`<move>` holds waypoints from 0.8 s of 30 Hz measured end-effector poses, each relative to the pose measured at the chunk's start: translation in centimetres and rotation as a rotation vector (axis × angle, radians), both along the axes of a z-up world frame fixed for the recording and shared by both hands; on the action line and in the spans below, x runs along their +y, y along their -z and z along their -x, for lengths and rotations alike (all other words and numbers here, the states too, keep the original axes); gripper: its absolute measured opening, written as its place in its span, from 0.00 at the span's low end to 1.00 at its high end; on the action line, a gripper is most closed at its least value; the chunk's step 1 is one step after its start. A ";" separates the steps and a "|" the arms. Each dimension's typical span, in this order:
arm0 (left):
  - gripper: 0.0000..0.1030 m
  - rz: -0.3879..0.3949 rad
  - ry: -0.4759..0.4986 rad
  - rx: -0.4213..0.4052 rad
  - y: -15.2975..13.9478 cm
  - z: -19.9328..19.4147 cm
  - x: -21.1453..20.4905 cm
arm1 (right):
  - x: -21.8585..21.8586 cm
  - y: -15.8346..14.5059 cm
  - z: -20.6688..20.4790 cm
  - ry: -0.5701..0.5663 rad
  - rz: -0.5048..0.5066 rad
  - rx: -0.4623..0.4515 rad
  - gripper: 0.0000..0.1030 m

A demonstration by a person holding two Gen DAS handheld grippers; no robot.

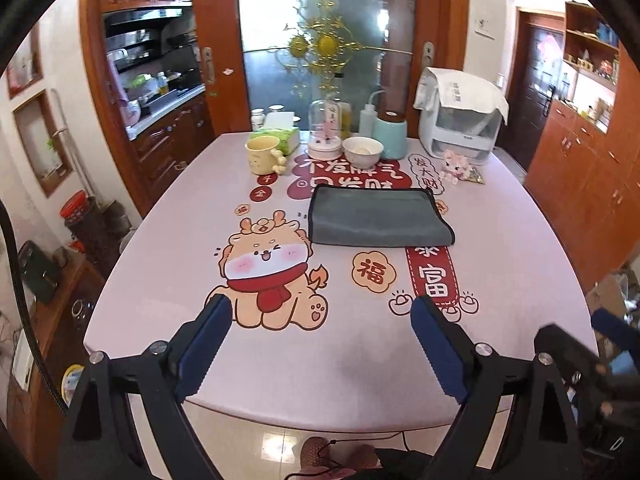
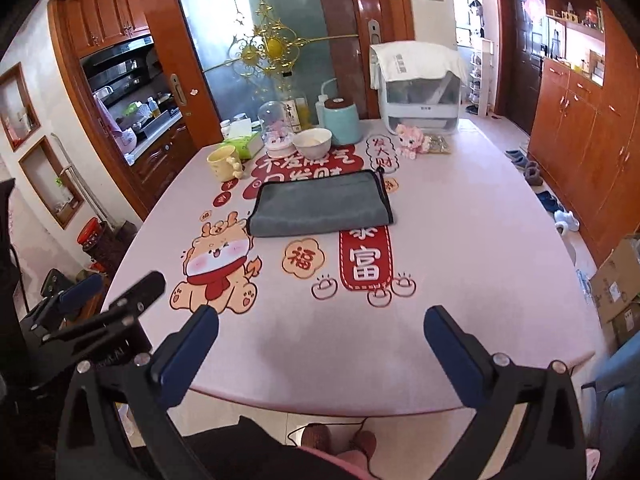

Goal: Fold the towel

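A: Right, left tool (image 1: 322, 312) first. Its blue fingers (image 1: 208, 344) are standing wide apart, gripping nothing, hovering over the near edge of the bench (image 1: 520, 280).

B: Noting the same for the right tool (image 2: 322, 324): jaws spread wide, nothing between them, sitting above the near bench edge. The left tool is showing blurred at the left of the right wrist view.

A: Towel (image 1: 378, 216)?

B: Grey, dark-edged, lying flat and folded in a wide rectangle toward the middle of the bench, well apart from both tools. In the right wrist view the towel (image 2: 320, 206) is covering part of the red printed lettering, with its right edge tilting slightly.

A: Beyond it, a row of things is standing along the far side: a yellow mug (image 1: 264, 155), a green tissue box (image 1: 280, 136), a glass dome (image 1: 326, 130), a white bowl (image 1: 363, 151) and a teal canister (image 1: 390, 136).

B: A pink plush toy (image 1: 454, 166) is sitting further right, just before a white appliance (image 1: 460, 120) with a cloth draped over its top.

A: A cartoon dragon print (image 1: 268, 272) is lying between the left tool and the towel, left of centre.
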State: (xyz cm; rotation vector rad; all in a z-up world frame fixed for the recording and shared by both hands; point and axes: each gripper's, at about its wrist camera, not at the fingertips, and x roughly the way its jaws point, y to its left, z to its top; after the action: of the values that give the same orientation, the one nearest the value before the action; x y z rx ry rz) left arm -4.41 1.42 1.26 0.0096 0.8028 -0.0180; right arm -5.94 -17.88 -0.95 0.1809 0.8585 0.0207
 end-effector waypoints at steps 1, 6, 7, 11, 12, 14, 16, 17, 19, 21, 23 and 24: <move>0.88 0.008 0.002 -0.007 0.0 0.2 0.0 | -0.2 0.2 0.3 0.007 -0.005 0.001 1.00; 1.00 0.010 0.022 -0.047 -0.4 1.2 -0.8 | -0.8 -0.1 1.5 0.028 0.002 -0.028 1.00; 1.00 0.009 0.033 -0.052 -0.5 1.4 -1.1 | -0.8 -0.1 1.8 0.024 0.002 -0.034 1.00; 1.00 -0.018 0.054 -0.065 -0.9 1.7 -1.9 | -1.1 0.1 2.1 0.023 -0.017 -0.029 1.00; 1.00 -0.019 0.053 -0.065 -0.9 1.7 -2.0 | -1.2 0.1 2.2 0.024 -0.018 -0.029 1.00; 1.00 -0.025 0.050 -0.062 -0.9 1.8 -2.0 | -1.2 0.1 2.2 0.025 -0.016 -0.027 1.00; 1.00 -0.032 0.044 -0.060 -0.9 1.8 -1.8 | -1.1 0.2 2.2 0.023 -0.015 -0.021 1.00; 1.00 -0.032 0.041 -0.059 -0.9 1.8 -1.8 | -1.0 0.2 2.2 0.022 -0.014 -0.019 1.00; 1.00 -0.033 0.036 -0.059 -0.9 2.0 -1.5 | -0.9 0.3 2.3 0.019 -0.015 -0.016 1.00; 1.00 -0.034 0.029 -0.059 -0.9 2.1 -1.2 | -0.6 0.3 2.3 0.016 -0.017 -0.014 1.00; 1.00 -0.025 0.022 -0.061 -1.0 2.2 -0.8 | -0.3 0.4 2.3 0.010 -0.014 -0.010 1.00; 1.00 -0.020 0.020 -0.062 -1.1 2.3 -0.6 | -0.1 0.3 2.3 0.007 -0.012 -0.008 1.00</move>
State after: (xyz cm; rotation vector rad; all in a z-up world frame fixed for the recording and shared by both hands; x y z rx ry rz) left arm -6.69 0.81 2.34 0.0364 0.7406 -0.0282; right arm -8.20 -18.01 -1.29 0.1952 0.8496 0.0201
